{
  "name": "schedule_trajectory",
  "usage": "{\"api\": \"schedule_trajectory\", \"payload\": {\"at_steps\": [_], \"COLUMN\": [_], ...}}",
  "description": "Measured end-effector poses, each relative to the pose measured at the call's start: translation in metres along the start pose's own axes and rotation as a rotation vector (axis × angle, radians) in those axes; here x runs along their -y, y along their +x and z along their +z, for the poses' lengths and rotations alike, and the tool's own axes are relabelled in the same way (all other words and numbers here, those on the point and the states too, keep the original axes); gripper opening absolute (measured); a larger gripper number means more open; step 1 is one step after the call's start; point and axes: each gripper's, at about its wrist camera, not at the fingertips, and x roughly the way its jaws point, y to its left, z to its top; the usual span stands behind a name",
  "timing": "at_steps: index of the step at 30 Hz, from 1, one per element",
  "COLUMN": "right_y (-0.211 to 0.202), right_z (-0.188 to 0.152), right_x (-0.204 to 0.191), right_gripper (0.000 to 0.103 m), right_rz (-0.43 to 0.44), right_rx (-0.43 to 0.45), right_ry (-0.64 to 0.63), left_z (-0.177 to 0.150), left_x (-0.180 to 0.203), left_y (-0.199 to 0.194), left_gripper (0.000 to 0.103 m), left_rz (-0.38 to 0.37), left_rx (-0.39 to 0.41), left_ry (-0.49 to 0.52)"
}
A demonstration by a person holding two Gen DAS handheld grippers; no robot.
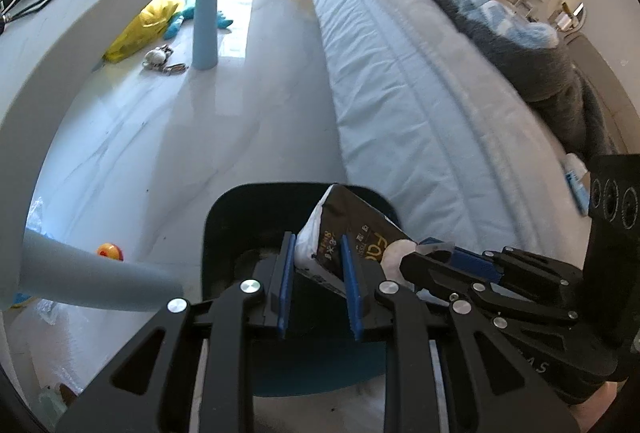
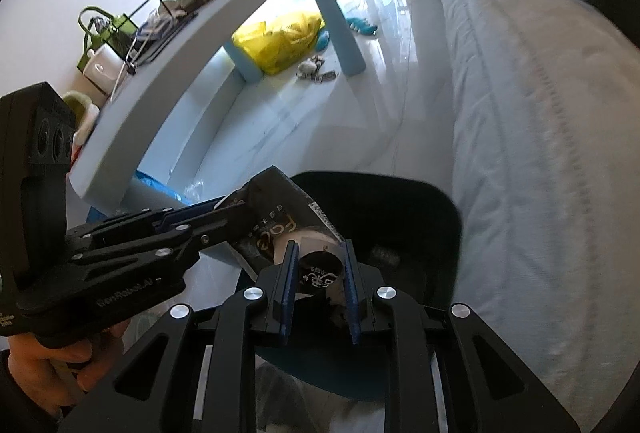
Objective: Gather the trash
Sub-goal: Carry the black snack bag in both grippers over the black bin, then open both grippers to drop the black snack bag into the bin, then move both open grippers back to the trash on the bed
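A black and white tissue pack [image 1: 340,233] is held over the open dark teal trash bin [image 1: 240,217]. My left gripper [image 1: 318,261] is shut on one end of the pack. My right gripper [image 1: 436,253] comes in from the right and is shut on the other end. In the right wrist view the pack [image 2: 280,213] sits between my right gripper [image 2: 320,273] and my left gripper [image 2: 236,213], above the bin [image 2: 400,209]. A few crumpled bits lie inside the bin.
A light blue bed [image 1: 420,93] runs along the right. A pale blue table [image 1: 80,17] stands at the left, with a yellow bag [image 1: 140,29], toys and keys [image 1: 164,61] beneath it. A small orange ball [image 1: 109,251] lies on the white floor.
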Motion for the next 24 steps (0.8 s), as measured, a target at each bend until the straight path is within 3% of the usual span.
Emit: {"api": "schedule_trajectory", "payload": {"at_steps": [6,11,16,18,24], "right_y": [0.018,0.014,-0.004,-0.011,-0.033], "right_z": [0.000,0.004,0.012,0.015,0.018], "right_x": [-0.002,0.000,0.004,0.005,0.015], "right_gripper": [0.023,0.024,0.036,0.057,0.060], "right_rz": [0.001,-0.026,-0.035,-0.035,-0.032], "right_rx": [-0.048,-0.013,0.061,0.089,0.147], "right_ry": [0.030,0.047,0.072,0.079,0.083], "left_z": [-0.007,-0.013,-0.020,-0.021,-0.023], "left_x": [-0.025,-0.034,-0.038,-0.038,-0.029], "left_y": [0.011,0.020,0.030,0.032,0.034], "left_gripper": [0.025,0.025,0.027,0.027,0.044], "left_rz": [0.037,0.068,0.089,0.091,0.096], "left_rx": [-0.053,-0.097,-0.141,-0.144,-0.152], "left_ry": [-0.036,-0.028,-0.008,-0.004,0.033]}}
